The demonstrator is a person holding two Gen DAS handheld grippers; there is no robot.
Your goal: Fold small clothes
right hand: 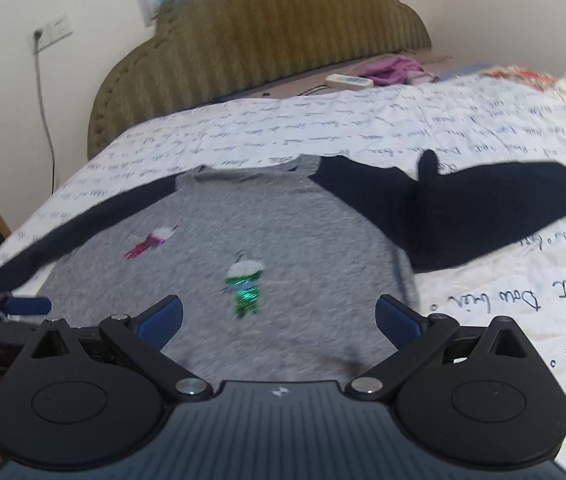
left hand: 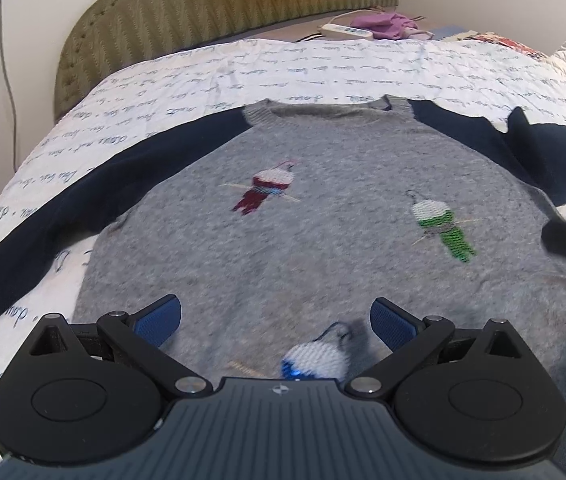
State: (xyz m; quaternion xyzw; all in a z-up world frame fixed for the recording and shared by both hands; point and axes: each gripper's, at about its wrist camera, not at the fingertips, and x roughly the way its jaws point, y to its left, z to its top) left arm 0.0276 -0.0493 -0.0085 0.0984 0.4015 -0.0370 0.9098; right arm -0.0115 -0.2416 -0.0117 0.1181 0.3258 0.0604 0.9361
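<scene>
we saw grey sweater [left hand: 323, 208] spread flat, front up, on bed [left hand: 187, 80], collar toward headboard [left hand: 211, 4], hem toward us. navy sleeves ran out sideways: left sleeve [left hand: 83, 196] straight, right sleeve [right hand: 483, 216] rumpled, puckered near shoulder. left tongs [left hand: 276, 320] hung over hem, wide open, held nothing. right tongs [right hand: 279, 320] over right half of body, wide open too, empty. we judged right tongs nearer rumpled sleeve, likely first fold inward.

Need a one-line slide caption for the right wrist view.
Open right gripper over a gray sweater with navy sleeves, flat on the script-print bedspread.
</scene>
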